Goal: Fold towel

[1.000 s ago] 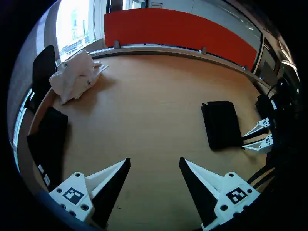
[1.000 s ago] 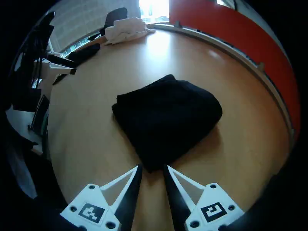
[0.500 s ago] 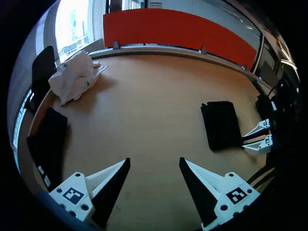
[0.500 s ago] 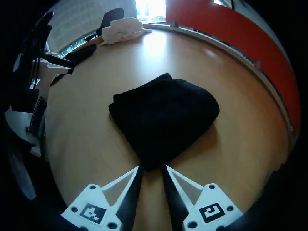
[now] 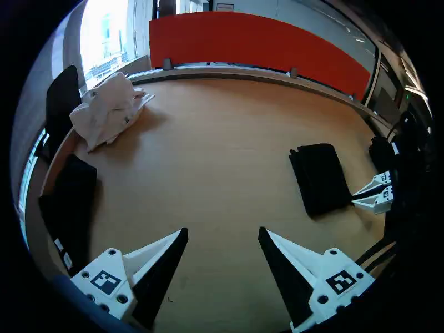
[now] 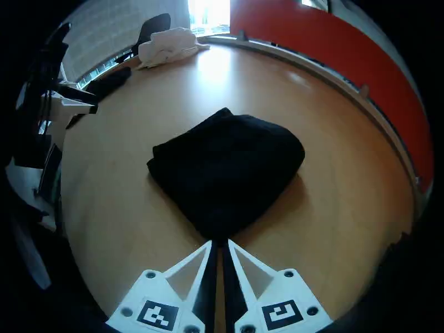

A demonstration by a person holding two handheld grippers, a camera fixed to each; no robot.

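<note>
A broad wooden table (image 5: 222, 155) carries everything, with a red screen (image 5: 250, 41) standing along its far edge and a black chair (image 5: 62, 94) outside its left end. A crumpled white cloth (image 5: 108, 108) lies heaped in the far left corner, and a dark bundle (image 5: 69, 194) sits at the left edge; both are well apart from the work. The towel (image 6: 227, 166) is black and lies flat toward the right end of the table, between the far and near edges. It is already doubled into a thick, compact pad, with layered edges showing on its left side. The right gripper (image 6: 220, 244) is low at the towel's near corner. Its jaws are drawn in to a thin slit, and the corner's tip seems to be pinched between them, though how much cloth they hold is hard to tell. The left gripper (image 5: 222, 230) hangs above bare wood near the near edge, jaws spread wide and holding nothing, far from the towel. The folding looks far along, and the step in hand seems to be taking hold of that corner for one more fold or a final tidy. The next move would need the pinch to catch every layer at the corner, then a low lift and a carry across toward the far side so the pad does not fan open. The idle left gripper would probably have to come over to steady or share the edge.
</note>
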